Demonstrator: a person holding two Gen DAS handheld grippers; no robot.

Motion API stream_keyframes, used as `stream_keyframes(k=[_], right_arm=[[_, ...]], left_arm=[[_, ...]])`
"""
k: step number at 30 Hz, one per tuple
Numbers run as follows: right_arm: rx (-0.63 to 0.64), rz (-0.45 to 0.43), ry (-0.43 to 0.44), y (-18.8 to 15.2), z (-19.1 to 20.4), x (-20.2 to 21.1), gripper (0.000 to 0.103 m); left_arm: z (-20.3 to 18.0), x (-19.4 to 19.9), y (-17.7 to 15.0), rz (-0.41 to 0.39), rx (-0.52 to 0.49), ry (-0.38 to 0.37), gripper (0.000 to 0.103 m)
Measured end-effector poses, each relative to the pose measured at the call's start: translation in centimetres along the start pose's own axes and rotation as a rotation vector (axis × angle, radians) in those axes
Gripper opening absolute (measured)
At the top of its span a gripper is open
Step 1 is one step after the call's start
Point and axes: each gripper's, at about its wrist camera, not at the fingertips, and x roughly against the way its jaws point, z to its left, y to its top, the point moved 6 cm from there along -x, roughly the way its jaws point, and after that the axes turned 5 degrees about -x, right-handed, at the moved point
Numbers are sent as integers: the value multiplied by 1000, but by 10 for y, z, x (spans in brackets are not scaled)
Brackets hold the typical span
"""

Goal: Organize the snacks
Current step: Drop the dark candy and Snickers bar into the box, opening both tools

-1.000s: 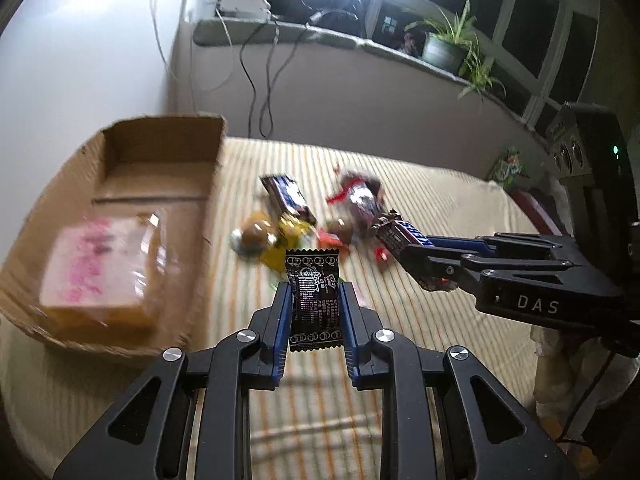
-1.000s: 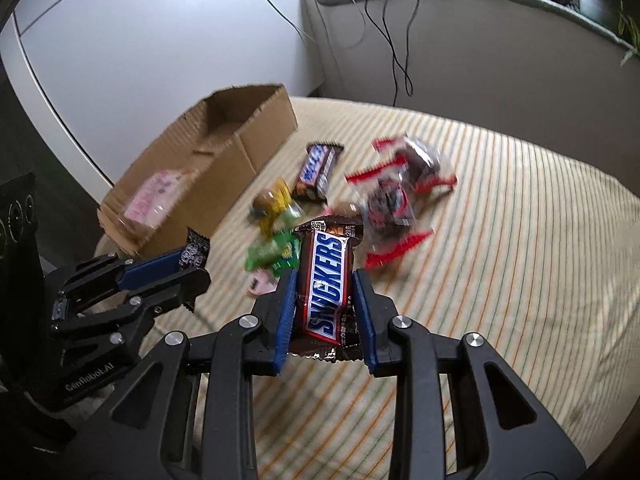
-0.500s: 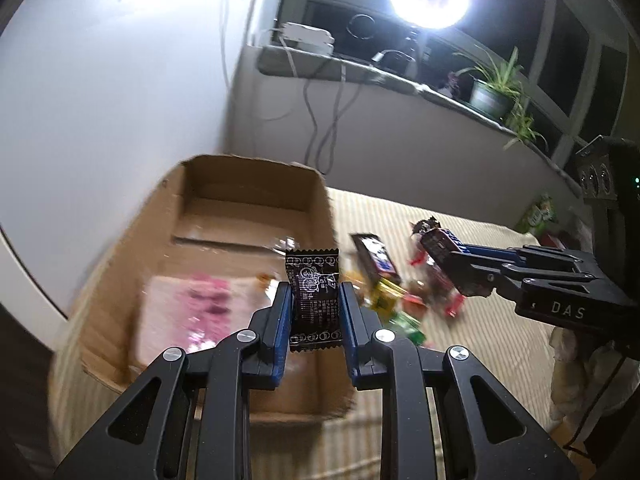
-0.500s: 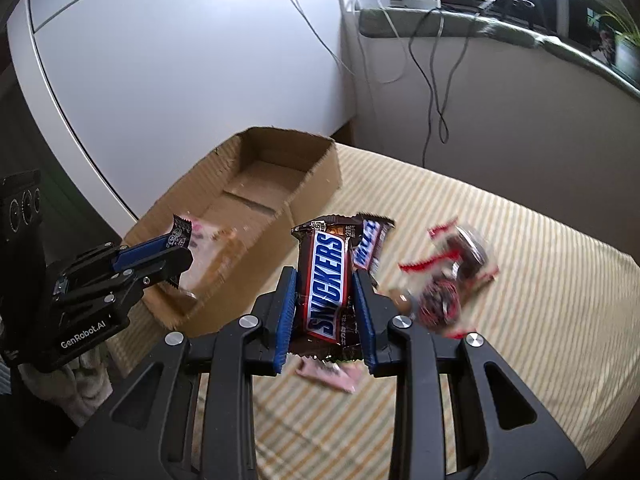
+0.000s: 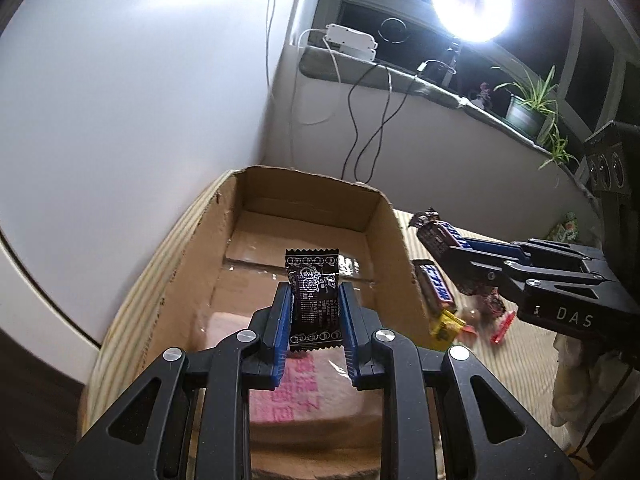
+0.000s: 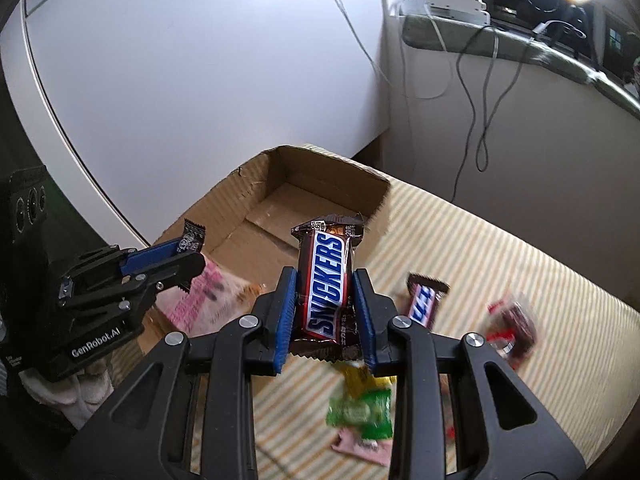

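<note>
A striped bed [image 6: 500,248] carries an open cardboard box [image 5: 400,240] against a white wall. The box lies straight ahead of and below the left gripper [image 5: 316,320], and ahead and to the left of the right gripper [image 6: 326,300]. Inside the box so far, only a pink packet [image 5: 312,384] shows, just under the left jaws. The left jaws are clamped on a small black sachet [image 5: 314,292], held upright over the box. The right jaws grip a Snickers bar [image 6: 326,280], upright, near the box's right wall and seemingly not yet above its inside. Still loose on the bed, right of and beneath the right jaws: a second bar [image 6: 424,304], a red-trimmed packet [image 6: 516,328], a green sweet [image 6: 360,412] and a yellow sweet [image 6: 360,376]. By my judgement sorting is early: one item boxed, two about to go in, several left.
</note>
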Motion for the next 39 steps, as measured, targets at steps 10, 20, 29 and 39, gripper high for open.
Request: stream_keyframes(k=[10,20,29,39], right_arm=[[40,47,15,13,9,-38,29],[47,66,28,16,11,-54,30],[22,20,19,22,2,-38,59],[-13,-31,-13,12,-24,1,72]], left_arm=[[11,-11,4,17,14,24,22],[15,-13,7,28,16,34,23],[16,-8,6,22,28,41,31],[-4,15,7,-19,3,15,31]])
